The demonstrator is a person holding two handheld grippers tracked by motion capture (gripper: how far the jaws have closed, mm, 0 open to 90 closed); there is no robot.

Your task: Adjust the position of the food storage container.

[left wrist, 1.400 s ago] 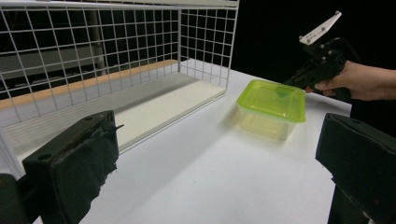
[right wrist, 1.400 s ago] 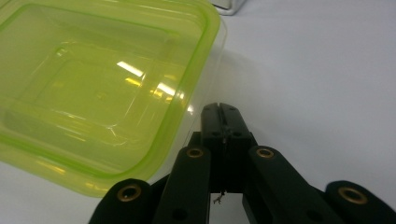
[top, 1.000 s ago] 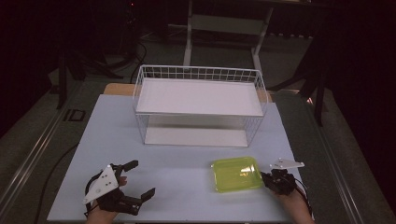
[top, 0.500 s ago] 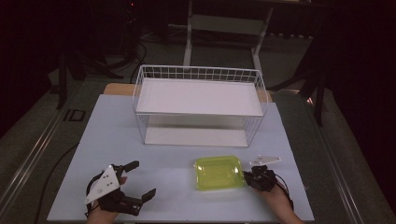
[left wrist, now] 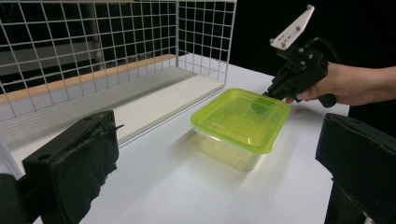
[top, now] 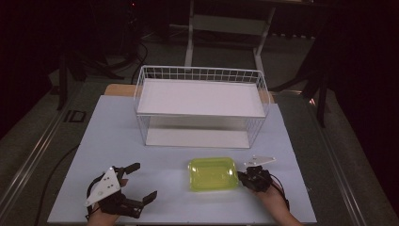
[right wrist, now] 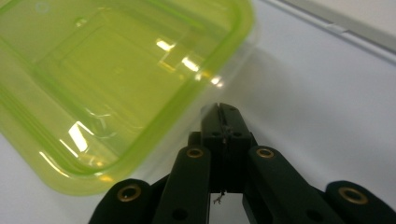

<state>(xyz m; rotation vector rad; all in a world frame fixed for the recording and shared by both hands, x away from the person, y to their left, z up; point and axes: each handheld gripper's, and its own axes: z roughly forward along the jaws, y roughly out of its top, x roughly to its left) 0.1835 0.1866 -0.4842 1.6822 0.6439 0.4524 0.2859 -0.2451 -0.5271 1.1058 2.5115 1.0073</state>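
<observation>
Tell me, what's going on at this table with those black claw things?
A person sits at a white table with a two-jaw gripper in each hand. The right gripper, jaws shut, presses its tip against the edge of a lidded yellow-green container, apparently nudging it sideways. The left gripper rests open near the table's front edge, holding nothing. Behind the container stands a white wire rack with a shelf.

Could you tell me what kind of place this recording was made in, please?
Probably a lab or studio set up for recording: a white table in a dark room, stand legs behind it, and only a wire rack and a green lidded container as props.
</observation>
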